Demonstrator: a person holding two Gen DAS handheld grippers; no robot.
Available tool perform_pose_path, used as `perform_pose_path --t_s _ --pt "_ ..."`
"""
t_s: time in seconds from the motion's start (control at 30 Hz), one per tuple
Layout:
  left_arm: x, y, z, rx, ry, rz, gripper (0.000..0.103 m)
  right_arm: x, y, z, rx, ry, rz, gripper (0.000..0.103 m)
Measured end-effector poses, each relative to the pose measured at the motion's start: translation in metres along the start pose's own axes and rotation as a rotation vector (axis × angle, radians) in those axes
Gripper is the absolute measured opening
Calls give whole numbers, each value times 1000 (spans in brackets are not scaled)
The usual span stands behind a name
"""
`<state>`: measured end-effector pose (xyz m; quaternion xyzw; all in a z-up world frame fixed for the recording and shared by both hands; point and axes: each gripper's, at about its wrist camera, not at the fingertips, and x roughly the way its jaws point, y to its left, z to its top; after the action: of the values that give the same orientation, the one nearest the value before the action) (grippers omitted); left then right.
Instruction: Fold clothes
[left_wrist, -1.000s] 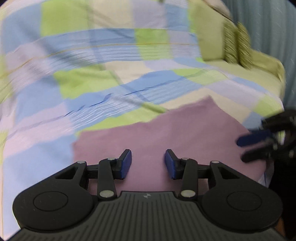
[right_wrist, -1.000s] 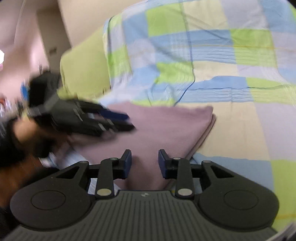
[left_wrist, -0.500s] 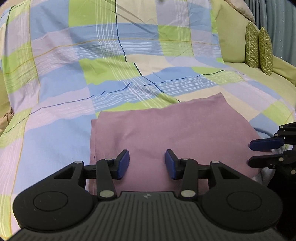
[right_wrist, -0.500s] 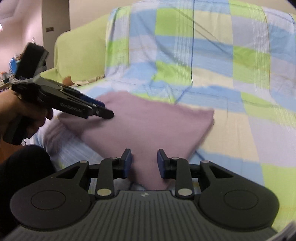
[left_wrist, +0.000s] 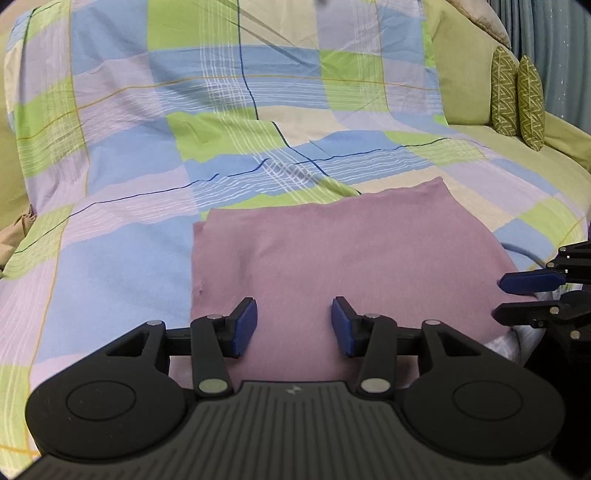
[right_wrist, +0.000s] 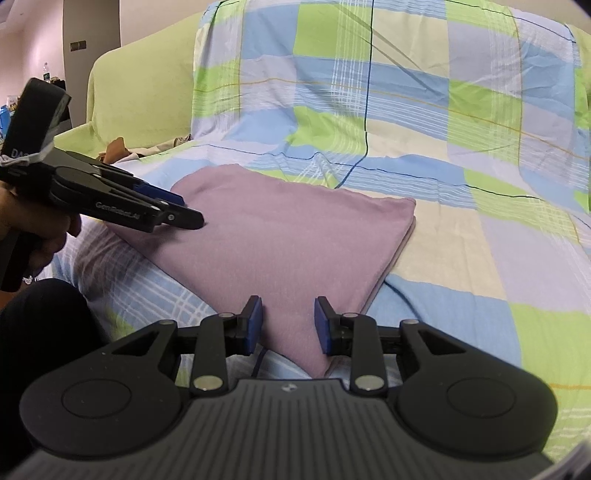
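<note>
Both tools hang over the near part of a folded purple cloth (left_wrist: 343, 254), neither pressing on it. Under everything lies a checked sheet (left_wrist: 147, 155) of blue, green, lilac and cream, draped over a green sofa (right_wrist: 140, 96) from the backrest to the front of the seat. It leaves plenty of bare, flat room to the left of the cloth, behind it and to its right. Two patterned cushions (left_wrist: 517, 99) stand upright at the sofa's far right end, well apart from the cloth.

That cloth lies flat on the seat as a rough rectangle. Its left edge is straight, its far edge runs slightly uneven, and its right edge shows stacked layers in the right wrist view.

Left tool (left_wrist: 293, 325): fingers moderately wide apart, nothing between the pads, hovering above the cloth's near left part. A hand (right_wrist: 44, 236) grips its handle. Right tool (right_wrist: 288, 325): fingers narrower but still parted, empty, with the cloth's near corner seen in the gap.
</note>
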<state>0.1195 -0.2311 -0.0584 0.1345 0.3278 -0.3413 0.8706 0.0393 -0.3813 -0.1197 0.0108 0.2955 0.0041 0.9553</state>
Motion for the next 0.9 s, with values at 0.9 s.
perform_pose_path --t_s 0.9 --pt "-26 -37 -11 24 -131 -136 54 -6 26 2 -128 -101 -57 27"
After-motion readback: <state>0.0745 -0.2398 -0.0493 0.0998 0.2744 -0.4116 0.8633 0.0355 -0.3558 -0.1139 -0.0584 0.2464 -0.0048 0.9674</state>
